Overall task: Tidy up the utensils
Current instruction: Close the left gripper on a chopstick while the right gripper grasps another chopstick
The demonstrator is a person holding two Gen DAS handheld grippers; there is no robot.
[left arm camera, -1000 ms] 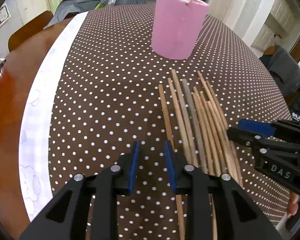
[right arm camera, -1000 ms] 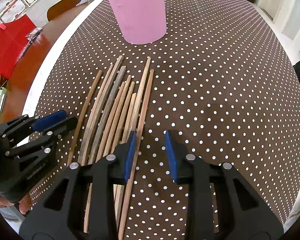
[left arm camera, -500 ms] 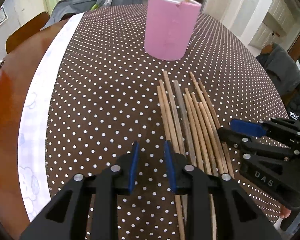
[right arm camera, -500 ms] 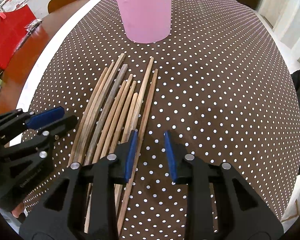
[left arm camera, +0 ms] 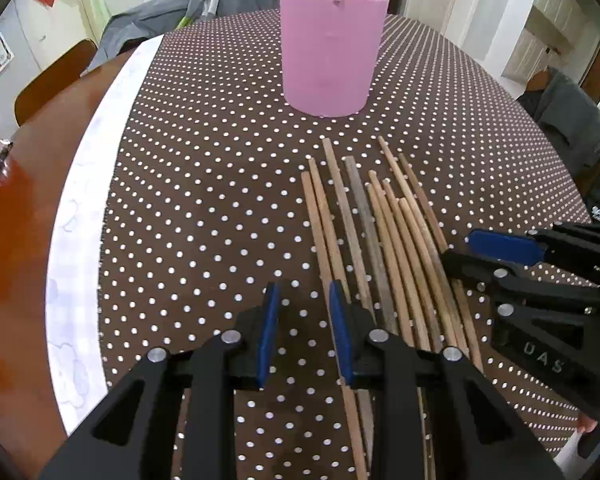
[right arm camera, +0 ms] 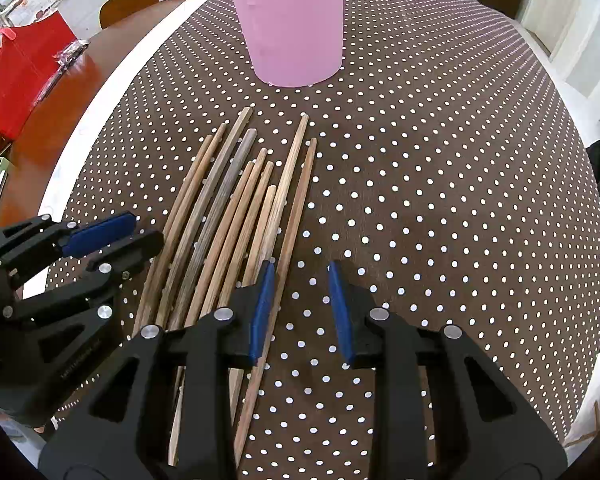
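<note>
Chopsticks (left arm camera: pixel 384 248) fanned on the dotted surface (left arm camera: pixel 204 208)

Left gripper (left arm camera: pixel 303 332) and right gripper (right arm camera: pixel 300 308) flank the pile, jaws narrowly parted and empty; pink holder (left arm camera: pixel 332 48) stands at 12 o'clock, with two sticks inside.

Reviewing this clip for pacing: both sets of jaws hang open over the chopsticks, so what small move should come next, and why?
Probably lower the right gripper onto the outermost chopstick and close: it lies just inside the jaws, which hold nothing, and the pink cup already holds two.
</note>
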